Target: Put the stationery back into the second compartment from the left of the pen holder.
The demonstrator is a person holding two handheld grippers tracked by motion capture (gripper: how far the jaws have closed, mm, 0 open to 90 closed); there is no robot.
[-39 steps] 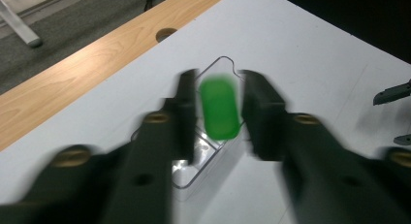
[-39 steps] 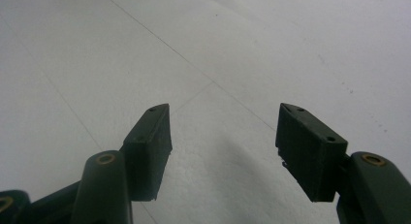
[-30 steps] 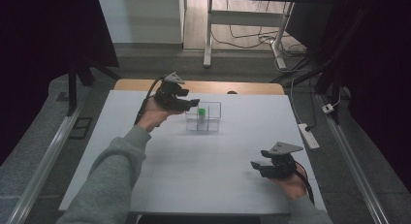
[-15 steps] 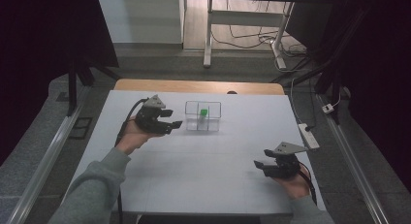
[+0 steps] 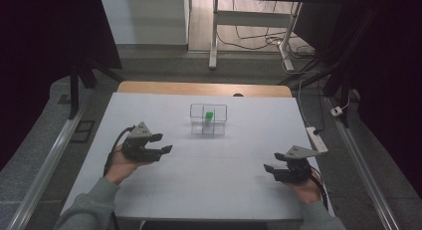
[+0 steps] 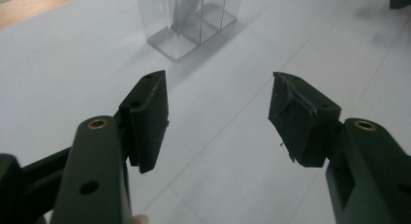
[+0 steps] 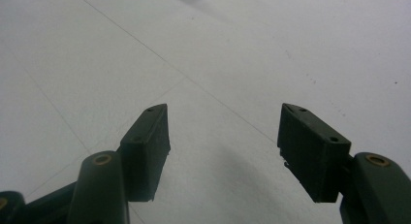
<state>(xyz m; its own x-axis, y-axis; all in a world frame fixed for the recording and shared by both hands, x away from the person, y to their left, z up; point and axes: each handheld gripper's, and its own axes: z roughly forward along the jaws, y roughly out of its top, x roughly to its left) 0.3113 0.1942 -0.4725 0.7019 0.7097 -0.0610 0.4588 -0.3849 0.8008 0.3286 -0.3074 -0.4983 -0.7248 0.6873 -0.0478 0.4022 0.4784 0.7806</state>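
Two grippers: left gripper point(image 5: 160, 143) and right gripper point(image 5: 272, 169), jaws spread, empty, above the white table point(image 5: 219, 180).
Green block point(image 5: 209, 115): inside the clear divided box point(image 5: 208, 119), far centre.
Step, judged: retreat finished; keep both jaws off the box.

Power strip point(image 5: 317, 140) beside table point(image 5: 219, 165)

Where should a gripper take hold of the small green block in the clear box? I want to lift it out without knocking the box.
Probably from straight above. The green block stands inside the clear box, whose walls and a divider close off its sides, while the top looks open. Grip the block's upper part across two opposite faces, jaws parallel to the divider. The left gripper, open, is nearer.
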